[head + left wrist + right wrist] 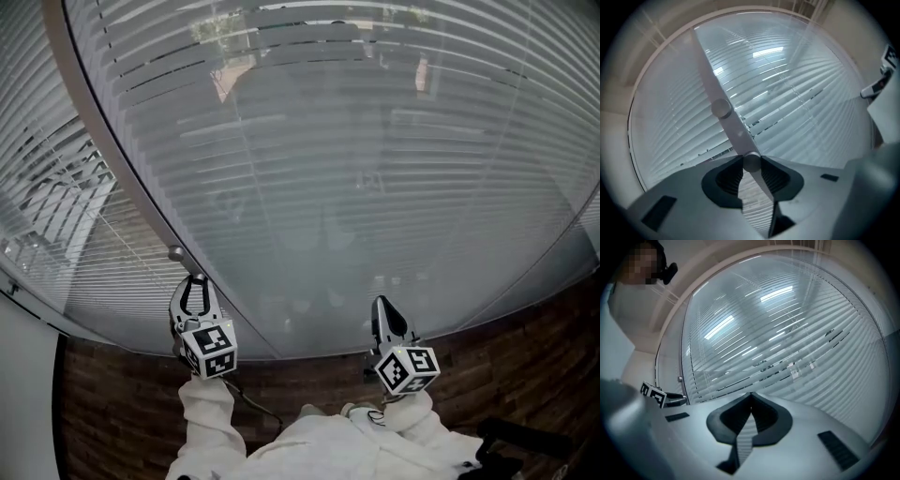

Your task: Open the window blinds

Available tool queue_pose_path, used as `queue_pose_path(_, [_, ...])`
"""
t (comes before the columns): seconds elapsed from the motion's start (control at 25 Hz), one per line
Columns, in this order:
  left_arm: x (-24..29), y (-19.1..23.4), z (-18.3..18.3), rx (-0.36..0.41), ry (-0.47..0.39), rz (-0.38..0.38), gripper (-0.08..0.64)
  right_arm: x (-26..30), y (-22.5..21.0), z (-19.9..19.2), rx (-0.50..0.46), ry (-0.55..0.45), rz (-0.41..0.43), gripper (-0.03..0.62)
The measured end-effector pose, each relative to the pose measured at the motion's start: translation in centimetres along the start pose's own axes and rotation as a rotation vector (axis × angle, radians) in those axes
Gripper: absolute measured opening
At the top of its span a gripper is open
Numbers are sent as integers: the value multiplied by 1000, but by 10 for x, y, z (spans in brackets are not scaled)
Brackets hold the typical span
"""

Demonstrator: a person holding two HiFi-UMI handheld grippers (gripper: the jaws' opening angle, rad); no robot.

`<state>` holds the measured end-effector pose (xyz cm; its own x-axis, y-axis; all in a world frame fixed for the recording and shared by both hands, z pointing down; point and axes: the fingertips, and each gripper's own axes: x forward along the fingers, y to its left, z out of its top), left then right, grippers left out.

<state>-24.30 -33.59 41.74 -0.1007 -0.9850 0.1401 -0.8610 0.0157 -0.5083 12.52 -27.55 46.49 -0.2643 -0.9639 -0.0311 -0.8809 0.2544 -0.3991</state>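
Note:
White slatted blinds point(356, 141) hang tilted shut behind a glass pane, and they fill the left gripper view point(797, 93) and the right gripper view point(787, 333). A pale frame strip point(122, 159) runs down the pane's left side and carries two small round knobs. My left gripper point(194, 284) is closed on the nearer knob point(751, 161), whose sides touch both pads. The farther knob point(175, 251) sits free just beyond its tips. My right gripper point(382, 307) hovers shut and holds nothing, close to the glass and right of the left one.
A second pane with blinds point(56, 206) lies left of the frame strip. Dark brick-patterned surface point(122, 412) runs below the window. The person's white sleeves point(319, 450) fill the bottom middle, and a dark object point(525, 441) sits at the bottom right.

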Motion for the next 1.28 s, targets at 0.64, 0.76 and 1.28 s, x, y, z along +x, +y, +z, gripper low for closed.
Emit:
queue_pose_path(0.64, [-3,3,2,-476,8,-77,123,2,-1,-5,14,11,-6,12])
queue_pose_path(0.76, [-3,3,2,-503,9,-78,123,2,-1,-6,19,13,-6,12])
queue_pose_path(1.28, [-3,10,1,-829,11,-134,123,3,-1,-6,23,20,-7,12])
